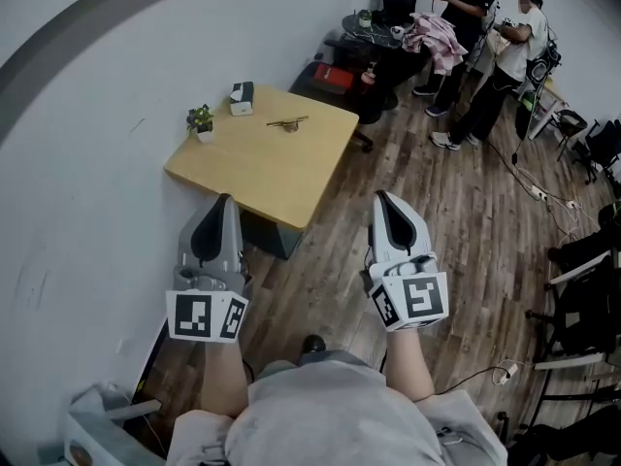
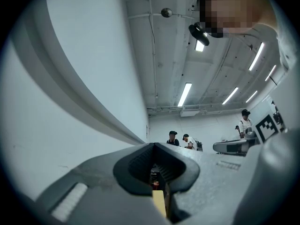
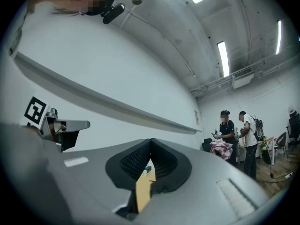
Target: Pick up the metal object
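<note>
Head view: left gripper (image 1: 226, 200) and right gripper (image 1: 383, 198) held side by side above wood floor (image 1: 456, 221), well short of tabletop (image 1: 262, 168). Left gripper view: jaws pressed together, nothing between. Right gripper view: jaw tips meet, nothing pinched; sliver of tabletop visible through hollow behind tips. Metal object (image 1: 288, 122) lies flat near tabletop's far edge, untouched, well apart from both grippers. Potted plant (image 1: 201, 120) and tissue box (image 1: 242, 97) near wall-side corner. Two people (image 1: 485, 37) stand in far background.
</note>
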`<state>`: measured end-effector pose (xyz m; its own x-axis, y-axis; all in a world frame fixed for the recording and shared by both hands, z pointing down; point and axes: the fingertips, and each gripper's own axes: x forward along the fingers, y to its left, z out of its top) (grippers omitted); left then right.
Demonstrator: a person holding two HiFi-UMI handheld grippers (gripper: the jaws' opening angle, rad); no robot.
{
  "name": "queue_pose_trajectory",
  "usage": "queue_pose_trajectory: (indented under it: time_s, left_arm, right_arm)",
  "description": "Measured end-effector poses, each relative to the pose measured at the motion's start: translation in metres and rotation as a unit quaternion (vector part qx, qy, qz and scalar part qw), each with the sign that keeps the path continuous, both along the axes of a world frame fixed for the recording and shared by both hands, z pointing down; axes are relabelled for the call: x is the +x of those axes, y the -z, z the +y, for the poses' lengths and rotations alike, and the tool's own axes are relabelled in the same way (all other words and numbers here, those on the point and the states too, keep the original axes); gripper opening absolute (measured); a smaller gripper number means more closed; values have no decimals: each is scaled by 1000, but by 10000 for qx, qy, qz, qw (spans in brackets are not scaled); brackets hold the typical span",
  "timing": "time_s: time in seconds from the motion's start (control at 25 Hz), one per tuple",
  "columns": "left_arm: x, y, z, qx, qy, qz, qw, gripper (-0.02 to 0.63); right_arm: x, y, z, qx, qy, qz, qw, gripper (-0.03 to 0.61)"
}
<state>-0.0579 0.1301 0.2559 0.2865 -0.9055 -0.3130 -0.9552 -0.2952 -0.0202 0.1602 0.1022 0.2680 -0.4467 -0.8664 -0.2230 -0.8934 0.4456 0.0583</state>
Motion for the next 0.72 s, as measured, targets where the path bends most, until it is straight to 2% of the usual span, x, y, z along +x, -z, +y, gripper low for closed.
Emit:
queue_pose_trajectory:
  time_s: [0.28,0.72]
  left_arm:
    - [3,-16,-28,-185,80,107,9997,3]
    - [-7,-13,-94,-107,-23,158,9998,3]
  right_arm:
    - [4,-12,-33,-156,117,-31,9998,0]
    - [-2,-13,-92,-146,-12,-6,9999,0]
